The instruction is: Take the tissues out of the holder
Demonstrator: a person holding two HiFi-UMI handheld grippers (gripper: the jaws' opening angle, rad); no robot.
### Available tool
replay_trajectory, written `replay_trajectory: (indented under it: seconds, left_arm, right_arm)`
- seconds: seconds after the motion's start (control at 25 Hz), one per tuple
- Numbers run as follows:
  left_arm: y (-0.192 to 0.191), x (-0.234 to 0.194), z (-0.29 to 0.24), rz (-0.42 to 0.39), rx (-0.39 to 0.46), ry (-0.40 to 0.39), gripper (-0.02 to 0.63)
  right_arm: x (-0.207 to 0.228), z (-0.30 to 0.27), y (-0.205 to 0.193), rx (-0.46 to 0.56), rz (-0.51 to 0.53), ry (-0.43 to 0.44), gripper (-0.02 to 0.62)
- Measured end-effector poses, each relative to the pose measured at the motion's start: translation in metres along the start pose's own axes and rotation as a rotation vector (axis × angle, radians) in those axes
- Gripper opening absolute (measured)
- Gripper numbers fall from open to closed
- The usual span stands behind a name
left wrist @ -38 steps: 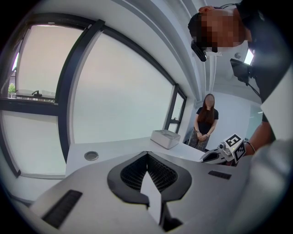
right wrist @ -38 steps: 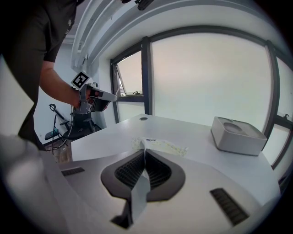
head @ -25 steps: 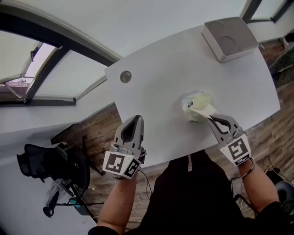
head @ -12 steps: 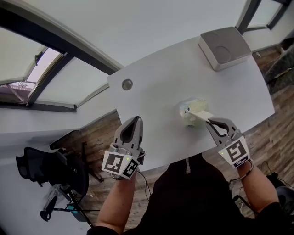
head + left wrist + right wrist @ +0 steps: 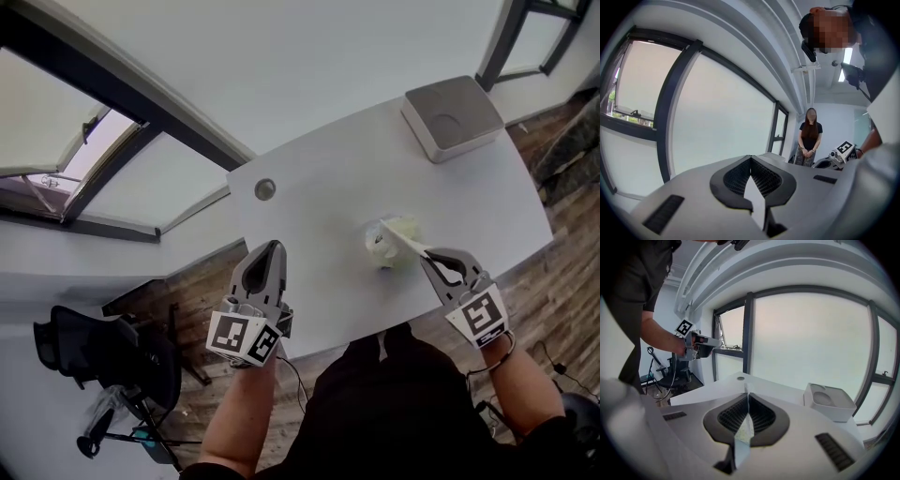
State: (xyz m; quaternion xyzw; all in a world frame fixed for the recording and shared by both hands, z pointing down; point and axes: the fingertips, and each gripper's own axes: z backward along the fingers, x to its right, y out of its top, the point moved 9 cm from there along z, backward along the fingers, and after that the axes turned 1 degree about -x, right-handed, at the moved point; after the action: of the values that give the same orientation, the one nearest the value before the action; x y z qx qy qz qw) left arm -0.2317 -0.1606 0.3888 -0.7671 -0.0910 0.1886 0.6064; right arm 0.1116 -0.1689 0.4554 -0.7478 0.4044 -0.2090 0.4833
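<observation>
The right gripper [image 5: 423, 251] had its jaws clamped on a corner of the pale green tissue pack [image 5: 386, 246], and its own view showed a thin edge pinched between the pads; the pack sat at the jaw tips over the white table [image 5: 323, 211], well apart from the grey holder [image 5: 453, 114], which lay toward 1 o'clock from it; the left gripper [image 5: 273, 246], at 9 o'clock from the pack, had its jaws together, over the table's near edge.
</observation>
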Motion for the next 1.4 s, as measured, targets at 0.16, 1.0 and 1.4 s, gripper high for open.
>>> replay_trajectory:
  seconds: [0.16,1.0,1.4]
  left_arm:
    - [0.010,0.000,0.001,-0.019,0.013,0.001,0.003]
    - [0.073,0.010,0.006,-0.120,0.114,0.014,0.003]
    - [0.101,0.010,0.010,-0.145,0.170,0.022,0.003]
  right_arm:
    - [0.003,0.007,0.009,0.013,0.014,-0.016,0.008]
    - [0.044,0.050,0.095,0.271,0.042,-0.125,0.008]
    - [0.058,0.076,0.121,0.343,0.033,-0.157,0.008]
